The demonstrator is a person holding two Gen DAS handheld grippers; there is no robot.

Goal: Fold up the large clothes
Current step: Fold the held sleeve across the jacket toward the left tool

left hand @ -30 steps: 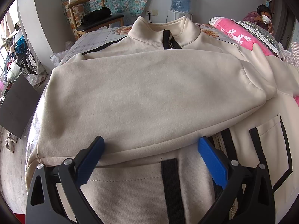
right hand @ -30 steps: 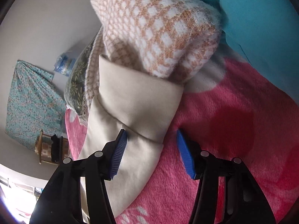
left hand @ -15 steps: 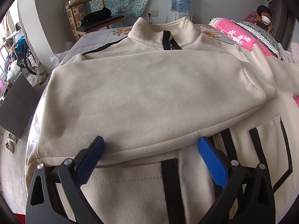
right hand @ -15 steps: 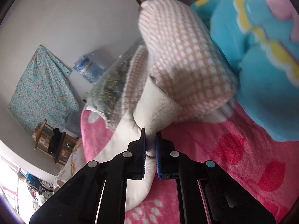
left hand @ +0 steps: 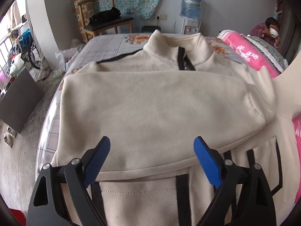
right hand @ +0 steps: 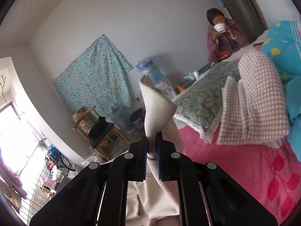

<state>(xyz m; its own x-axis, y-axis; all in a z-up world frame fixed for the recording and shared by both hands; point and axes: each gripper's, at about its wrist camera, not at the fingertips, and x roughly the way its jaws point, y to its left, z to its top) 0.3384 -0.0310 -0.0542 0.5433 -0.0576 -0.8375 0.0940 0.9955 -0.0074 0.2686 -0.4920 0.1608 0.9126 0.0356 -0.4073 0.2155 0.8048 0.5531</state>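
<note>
Item: cream fleece jacket, black trim, stand-up collar at upper centre of the left wrist view, laid front-up on a bed; one sleeve is folded flat across the chest, filling mid-frame. The other sleeve's ribbed cuff rises at centre of the right wrist view. Right gripper: jaws clamped tight on that cuff, cloth pinched between the blue pads. Left gripper: jaws wide, having just narrowed a little, nothing between them, poised over the folded sleeve's lower edge at bottom of frame. Handling, as judged: thick, soft, limp and fairly heavy for cloth; not fragile; will sag and drag rather than keep shape, so best taken at firm edges, namely cuff, hem or collar. Surroundings: pink blanket at lower right, checked towel and green pillow at right, likely to snag the lifted sleeve. Beyond: wooden chair at upper left, water dispenser at top, a person drinking from a bowl at upper right.
</note>
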